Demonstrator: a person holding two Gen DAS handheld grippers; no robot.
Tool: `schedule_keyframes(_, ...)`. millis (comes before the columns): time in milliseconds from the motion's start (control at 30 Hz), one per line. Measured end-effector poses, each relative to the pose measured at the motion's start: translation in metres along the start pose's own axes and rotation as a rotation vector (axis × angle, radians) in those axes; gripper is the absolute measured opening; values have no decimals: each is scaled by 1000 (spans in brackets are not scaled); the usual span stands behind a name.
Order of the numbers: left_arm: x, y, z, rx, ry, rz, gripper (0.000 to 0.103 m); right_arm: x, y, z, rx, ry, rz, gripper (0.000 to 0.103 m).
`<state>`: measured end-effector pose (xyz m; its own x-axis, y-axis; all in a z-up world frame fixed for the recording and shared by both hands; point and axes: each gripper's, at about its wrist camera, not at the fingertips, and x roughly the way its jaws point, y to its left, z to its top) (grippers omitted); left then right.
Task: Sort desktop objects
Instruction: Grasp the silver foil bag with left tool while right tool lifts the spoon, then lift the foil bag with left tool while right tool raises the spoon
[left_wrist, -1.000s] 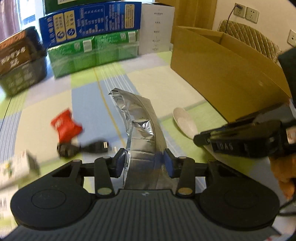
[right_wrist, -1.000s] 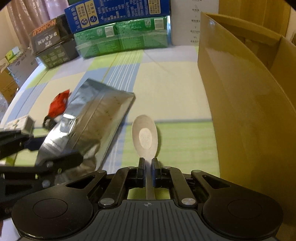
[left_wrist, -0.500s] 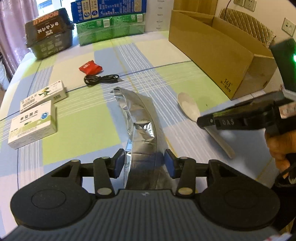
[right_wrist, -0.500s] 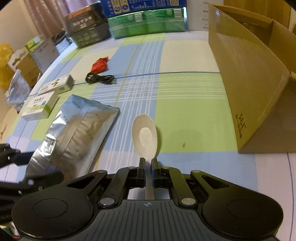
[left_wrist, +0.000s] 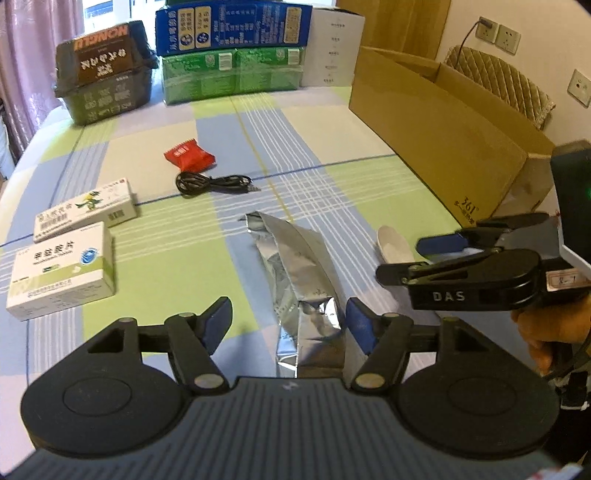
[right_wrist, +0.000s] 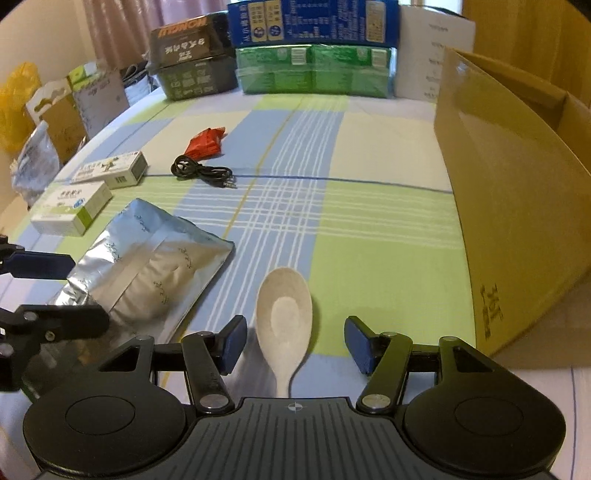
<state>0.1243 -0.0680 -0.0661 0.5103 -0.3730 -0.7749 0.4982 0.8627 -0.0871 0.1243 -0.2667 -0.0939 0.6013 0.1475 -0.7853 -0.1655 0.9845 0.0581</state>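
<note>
Both grippers hover with fingers spread, gripping nothing. The left gripper (left_wrist: 288, 321) straddles the foil pouch (left_wrist: 299, 280), which lies on the bench against its right finger. The right gripper (right_wrist: 293, 343) brackets the white spoon (right_wrist: 284, 317), resting flat between its fingers, handle toward the camera. Ahead and right of the fingers stands the open cardboard box (right_wrist: 513, 206), marked "361°", probably the sorting destination. A far carton (left_wrist: 105, 66) reads "HONGLU".
</note>
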Motion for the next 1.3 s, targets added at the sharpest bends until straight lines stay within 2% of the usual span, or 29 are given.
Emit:
schedule_keyframes(67, 4, 0, 0, 0, 12, -7, 65, 2, 7, -1, -55, -6, -11, 46)
schedule_keyframes(133, 8, -1, 2, 2, 23, -12, 66, 3, 13, -2, -88, -10, 2, 29)
schedule_keyframes(333, 25, -5, 13, 16, 103, -36, 66, 0, 5, 0, -10, 10, 3, 29)
schedule_keyframes(500, 49, -15, 25, 81, 227, -27, 64, -3, 2, 1, 5, 12, 3, 29)
schedule_keyframes(533, 54, -17, 26, 93, 253, -23, 61, -3, 1, 1, 10, 11, 4, 29)
schedule_keyframes(600, 60, -21, 27, 117, 260, 0, 61, -4, 0, 1, 17, 10, 6, 29)
schedule_keyframes(667, 60, -23, 28, 118, 263, 21, 51, -5, -1, 1, 21, 9, 7, 29)
schedule_keyframes(867, 49, -28, 24, 110, 254, 48, 37, -11, -2, 1, 41, 0, 29, 29)
schedule_keyframes(1300, 15, -31, 15, 11, 239, 56, 35, -34, -12, -2, 149, -30, 83, 28)
